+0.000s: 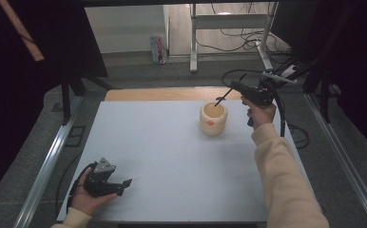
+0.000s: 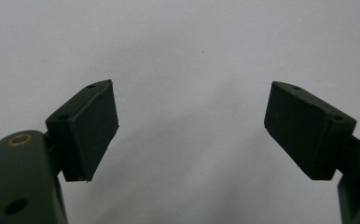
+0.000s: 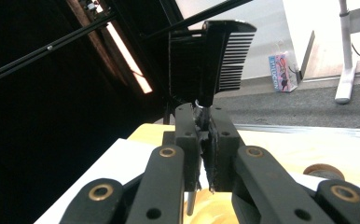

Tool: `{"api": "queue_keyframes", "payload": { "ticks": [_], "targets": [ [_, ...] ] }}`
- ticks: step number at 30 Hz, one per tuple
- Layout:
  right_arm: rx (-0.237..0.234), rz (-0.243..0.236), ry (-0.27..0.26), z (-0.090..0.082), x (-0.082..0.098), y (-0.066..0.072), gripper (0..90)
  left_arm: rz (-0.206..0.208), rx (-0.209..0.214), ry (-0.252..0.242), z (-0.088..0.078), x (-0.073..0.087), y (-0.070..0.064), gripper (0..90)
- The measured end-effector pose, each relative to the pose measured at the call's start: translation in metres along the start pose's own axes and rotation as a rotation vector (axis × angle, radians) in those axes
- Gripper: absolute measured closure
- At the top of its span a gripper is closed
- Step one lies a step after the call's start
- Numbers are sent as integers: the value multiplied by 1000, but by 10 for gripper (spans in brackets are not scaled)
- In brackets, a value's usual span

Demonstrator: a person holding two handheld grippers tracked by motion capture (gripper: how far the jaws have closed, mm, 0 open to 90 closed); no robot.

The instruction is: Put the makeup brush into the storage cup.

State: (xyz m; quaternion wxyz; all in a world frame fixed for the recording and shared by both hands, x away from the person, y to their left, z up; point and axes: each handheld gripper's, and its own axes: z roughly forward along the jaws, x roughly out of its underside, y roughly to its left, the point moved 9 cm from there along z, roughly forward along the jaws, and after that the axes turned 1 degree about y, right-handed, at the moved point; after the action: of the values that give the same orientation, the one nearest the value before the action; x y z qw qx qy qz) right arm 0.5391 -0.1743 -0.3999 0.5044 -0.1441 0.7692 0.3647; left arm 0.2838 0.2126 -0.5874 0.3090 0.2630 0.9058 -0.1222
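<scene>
Over at the far right of the table, the right gripper is clamped tight on the thin handle of a black comb, holding it just above the open mouth of a cream cup. The cup stands upright on the white tabletop. At the near left corner the left gripper rests in the person's hand, jaws spread wide with nothing between them.

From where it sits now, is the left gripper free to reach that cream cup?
Probably yes. The left gripper is open and holds nothing, and bare table lies between it and the cream cup. The right gripper, shut on a slotted spatula, hovers above the cup.
</scene>
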Motion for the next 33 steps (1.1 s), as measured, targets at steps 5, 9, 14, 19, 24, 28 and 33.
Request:
{"api": "queue_keyframes", "payload": {
  "ticks": [5,9,14,19,24,28,33],
  "targets": [
    [11,4,5,5,0,-4,849,-2,1,1,0,0,0,184],
    [34,-16,34,11,7,-9,849,1,0,0,0,0,0,184],
    [46,-18,62,17,16,-13,849,0,-1,0,0,0,0,184],
    [46,-31,84,24,26,-12,848,1,0,2,0,0,1,184],
    [51,-37,102,28,35,-11,848,0,-1,2,0,0,0,184],
    [52,-39,120,29,40,-11,847,-2,0,2,0,0,0,184],
    [50,-61,126,32,42,-7,847,-1,-2,4,0,1,1,182]
  ]
}}
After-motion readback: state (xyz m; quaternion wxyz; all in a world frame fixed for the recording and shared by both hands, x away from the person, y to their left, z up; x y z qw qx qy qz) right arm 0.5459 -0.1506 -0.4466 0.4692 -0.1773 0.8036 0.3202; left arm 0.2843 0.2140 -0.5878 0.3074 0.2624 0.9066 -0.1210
